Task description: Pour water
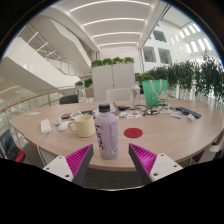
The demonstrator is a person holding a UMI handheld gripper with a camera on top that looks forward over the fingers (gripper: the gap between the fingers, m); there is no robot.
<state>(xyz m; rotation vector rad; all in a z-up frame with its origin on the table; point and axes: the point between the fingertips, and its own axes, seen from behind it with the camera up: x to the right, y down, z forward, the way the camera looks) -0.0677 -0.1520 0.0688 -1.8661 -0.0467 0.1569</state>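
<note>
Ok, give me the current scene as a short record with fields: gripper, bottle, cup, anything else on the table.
gripper: open, both pink pads visible, nothing pressed
bottle: upright on the table, capped, stands between the fingers with a gap at each side
cup: pale mug on the table, just beside the bottle, beyond the fingers
red disc: flat on the table, on the bottle's other side
table: long light wooden top, small clutter further back, too small to identify
pour: not started
</note>
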